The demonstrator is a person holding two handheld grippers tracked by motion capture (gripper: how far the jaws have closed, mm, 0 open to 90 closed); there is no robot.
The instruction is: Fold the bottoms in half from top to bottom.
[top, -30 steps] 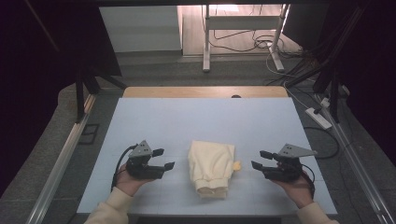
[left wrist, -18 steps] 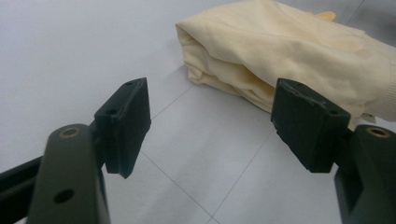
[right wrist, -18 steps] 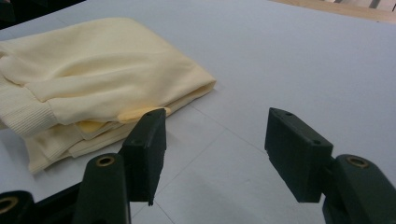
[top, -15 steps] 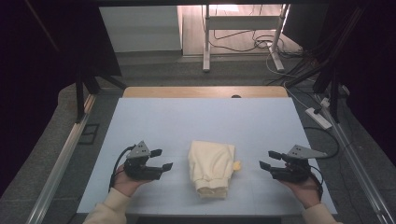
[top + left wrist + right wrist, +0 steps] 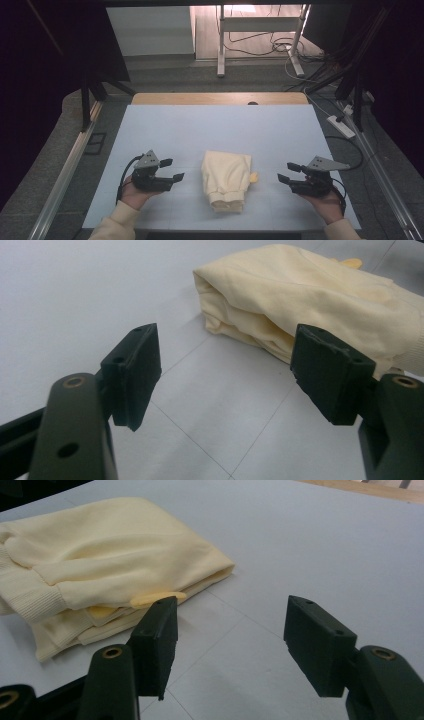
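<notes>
**One folded garment: soft, light, layered**

One cream sweatshirt (image 5: 226, 180) lies folded at lower centre of the worktop (image 5: 220, 130). Left gripper (image 5: 170, 170) and right gripper (image 5: 289, 171) flank it, fingers apart, empty. Likely limp; pinch the ribbed hem (image 5: 37, 602) through all layers.

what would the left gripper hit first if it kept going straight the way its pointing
Most likely the folded cream garment. The left gripper points across the table toward it with open jaws and bare surface between; it may only clip the near folded edge.
</notes>
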